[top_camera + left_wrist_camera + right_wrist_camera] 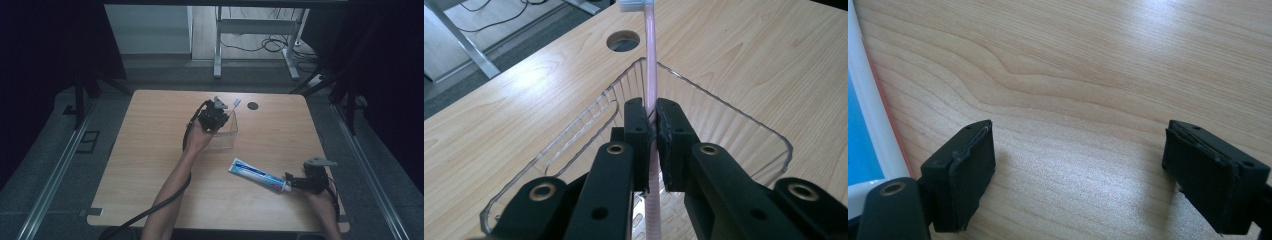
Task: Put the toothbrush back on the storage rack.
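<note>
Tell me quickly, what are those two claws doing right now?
Left gripper shut on pink toothbrush, over clear bin. Right gripper open above table, beside toothpaste. Nothing in the way.

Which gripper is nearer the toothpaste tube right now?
Right. The right gripper sits open beside the cap end of the toothpaste tube. The left gripper is farther up the table, shut on the pink toothbrush over the clear bin.
</note>
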